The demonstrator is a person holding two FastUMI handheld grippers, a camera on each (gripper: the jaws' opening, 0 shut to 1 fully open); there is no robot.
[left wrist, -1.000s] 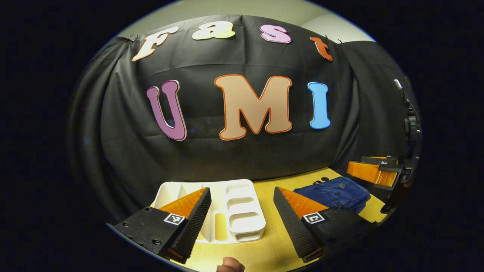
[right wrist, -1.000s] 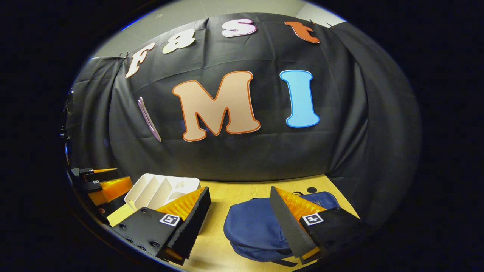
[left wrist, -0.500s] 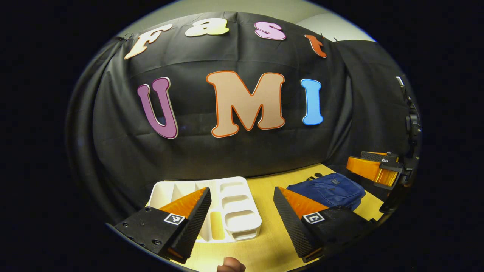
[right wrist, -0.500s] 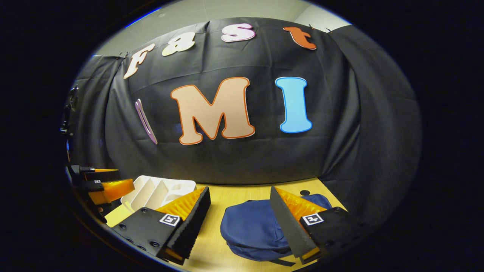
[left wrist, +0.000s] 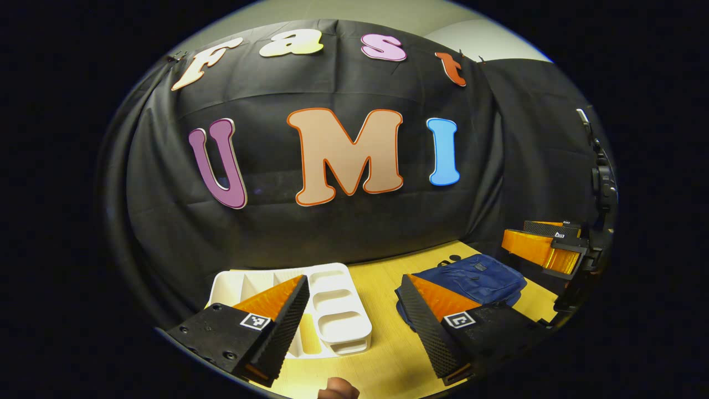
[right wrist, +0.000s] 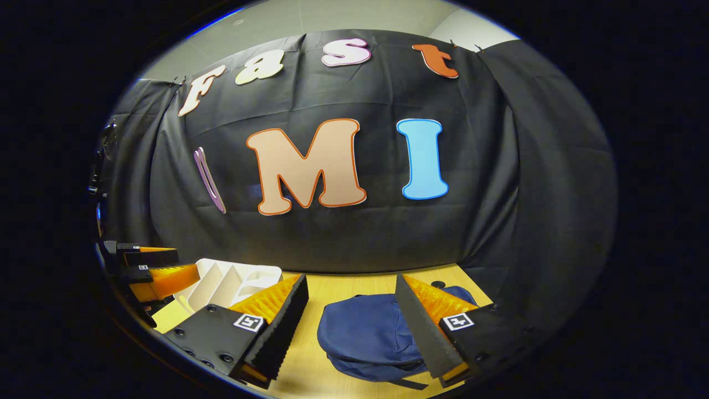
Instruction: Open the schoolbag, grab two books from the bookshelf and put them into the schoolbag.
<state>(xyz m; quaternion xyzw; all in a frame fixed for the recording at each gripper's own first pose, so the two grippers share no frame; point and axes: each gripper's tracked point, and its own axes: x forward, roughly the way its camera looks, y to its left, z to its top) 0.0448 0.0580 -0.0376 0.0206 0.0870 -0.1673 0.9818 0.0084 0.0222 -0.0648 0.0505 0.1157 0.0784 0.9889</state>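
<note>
Schoolbag [right wrist: 363, 338] lies seemingly zipped on the table [left wrist: 382, 277]; both grippers [left wrist: 352, 324] [right wrist: 352, 327] hover wide open, empty.

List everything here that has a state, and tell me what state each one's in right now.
Schoolbag: lying flat on the table, looks closed, nothing gripping it.
White organizer: lying on the table, compartments look empty, no books seen in it.
Left gripper: jaws open, holding nothing, above the table.
Right gripper: jaws open, holding nothing, poised over the schoolbag.

1 schoolbag [right wrist: 360, 338], 1 white bookshelf tray [left wrist: 338, 310], 2 tongs: left [left wrist: 349, 327], right [right wrist: 349, 327].
</note>
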